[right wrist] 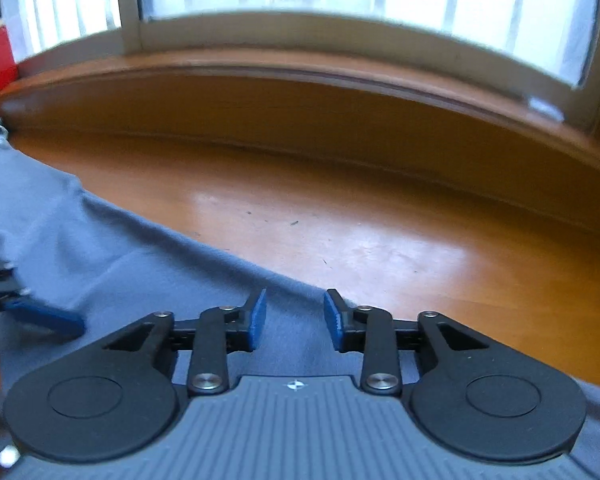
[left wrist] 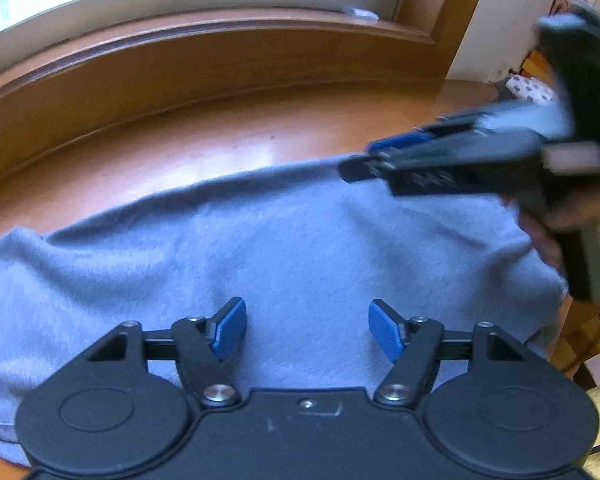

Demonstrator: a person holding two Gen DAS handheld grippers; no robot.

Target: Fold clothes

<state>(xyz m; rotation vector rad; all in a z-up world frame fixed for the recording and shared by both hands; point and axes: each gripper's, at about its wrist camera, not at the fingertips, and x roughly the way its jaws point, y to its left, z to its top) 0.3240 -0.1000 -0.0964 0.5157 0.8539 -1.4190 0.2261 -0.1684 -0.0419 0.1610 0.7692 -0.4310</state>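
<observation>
the grey garment (left wrist: pixel 284 240) lies lengthwise across the bench (left wrist: pixel 204 140), directly under both grippers. left gripper (left wrist: pixel 307 330) and right gripper (right wrist: pixel 295 320) stand apart, empty; the far hem probably lies nearer the right one.

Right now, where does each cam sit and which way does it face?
Left wrist: on the left gripper, angled down over the grey-blue fleece garment on the glossy wooden surface, facing the window; own open blue-padded jaws show, plus the right gripper and a hand.
Right wrist: on the right gripper, same downward tilt toward the window; own open jaws, left gripper's tip at the left edge.
Shared: garment, wooden surface, window.
</observation>
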